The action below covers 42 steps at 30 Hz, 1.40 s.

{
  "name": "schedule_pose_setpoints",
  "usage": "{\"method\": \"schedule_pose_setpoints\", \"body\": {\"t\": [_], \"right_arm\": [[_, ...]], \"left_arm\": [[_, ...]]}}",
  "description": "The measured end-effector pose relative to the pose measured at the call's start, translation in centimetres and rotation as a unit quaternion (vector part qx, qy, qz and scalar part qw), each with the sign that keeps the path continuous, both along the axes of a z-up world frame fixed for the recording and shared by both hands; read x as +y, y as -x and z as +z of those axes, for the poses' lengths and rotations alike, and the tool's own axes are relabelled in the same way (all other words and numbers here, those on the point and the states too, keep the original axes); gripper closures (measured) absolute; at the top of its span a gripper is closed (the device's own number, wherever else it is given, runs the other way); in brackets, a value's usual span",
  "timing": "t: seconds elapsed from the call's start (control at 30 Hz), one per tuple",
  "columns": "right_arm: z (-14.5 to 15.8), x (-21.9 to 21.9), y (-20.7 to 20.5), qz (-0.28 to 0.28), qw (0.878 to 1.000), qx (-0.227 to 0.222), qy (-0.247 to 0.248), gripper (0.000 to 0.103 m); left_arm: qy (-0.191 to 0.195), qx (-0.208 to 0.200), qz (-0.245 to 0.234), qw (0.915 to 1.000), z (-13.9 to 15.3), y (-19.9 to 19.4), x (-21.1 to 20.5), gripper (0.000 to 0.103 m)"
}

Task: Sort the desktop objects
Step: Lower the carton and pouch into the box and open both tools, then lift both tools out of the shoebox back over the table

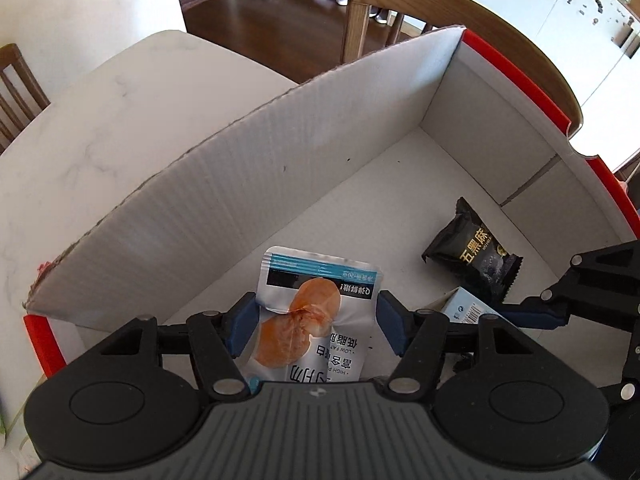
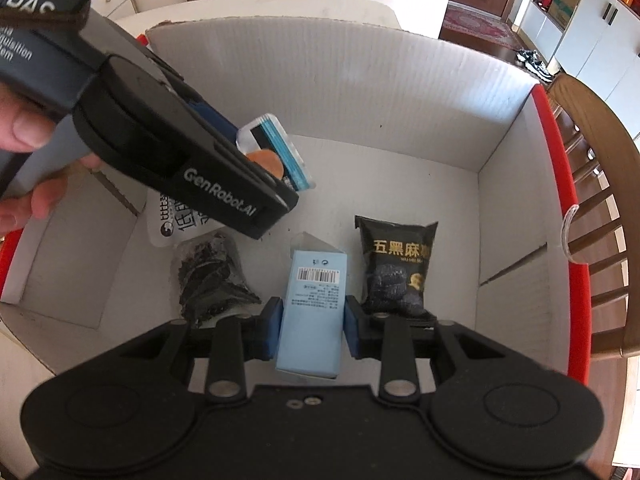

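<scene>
I count one cardboard box (image 2: 516, 216), two silver snack pouches (image 1: 316, 312) (image 2: 176, 224), one black sesame packet (image 2: 396, 264), one blue carton (image 2: 312, 320), and what looks like one clear bag of dark bits (image 2: 212, 280).

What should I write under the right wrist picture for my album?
Right gripper holds a light blue box over the cardboard box, beside a black snack packet.

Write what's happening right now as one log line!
left tool: around white snack pouch, over box | right tool: grips blue carton | in box: black snack pack
</scene>
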State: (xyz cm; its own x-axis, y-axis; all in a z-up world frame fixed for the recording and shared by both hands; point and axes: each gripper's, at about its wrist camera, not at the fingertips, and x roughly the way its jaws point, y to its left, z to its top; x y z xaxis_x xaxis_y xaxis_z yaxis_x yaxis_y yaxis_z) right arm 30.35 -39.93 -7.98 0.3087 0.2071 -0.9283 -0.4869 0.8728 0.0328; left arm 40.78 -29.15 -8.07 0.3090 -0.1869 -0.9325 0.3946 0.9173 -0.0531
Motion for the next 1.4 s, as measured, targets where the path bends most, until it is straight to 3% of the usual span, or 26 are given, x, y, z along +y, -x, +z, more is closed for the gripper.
{"method": "schedule_pose_setpoints", "body": {"t": [0.2,0.47,0.67,1.1,1.4], "right_arm": [[0.3,0.2,0.1,-0.002,1.000,-0.004,0.004,0.066],[1.3,-0.3,0.2,-0.011,1.000,-0.013,-0.009,0.049],[2.5,-0.8,0.8,-0.017,0.999,-0.021,-0.019,0.048],[4.0,-2.4,1.4,-0.045,0.998,-0.022,-0.044,0.046],[5.2,-3.2,2.4,-0.063,0.996,-0.030,-0.063,0.044]], "left_arm": [[0.011,-0.005,0.005,0.9999,0.5,0.3,0.1,0.034],[0.025,-0.027,0.009,0.9993,1.8,1.2,0.6,0.029],[0.042,-0.042,0.017,0.9981,3.2,1.8,0.8,0.029],[0.041,-0.096,0.011,0.9945,6.2,6.3,1.7,0.026],[0.078,-0.120,0.020,0.9895,8.5,10.1,3.3,0.021]]}}
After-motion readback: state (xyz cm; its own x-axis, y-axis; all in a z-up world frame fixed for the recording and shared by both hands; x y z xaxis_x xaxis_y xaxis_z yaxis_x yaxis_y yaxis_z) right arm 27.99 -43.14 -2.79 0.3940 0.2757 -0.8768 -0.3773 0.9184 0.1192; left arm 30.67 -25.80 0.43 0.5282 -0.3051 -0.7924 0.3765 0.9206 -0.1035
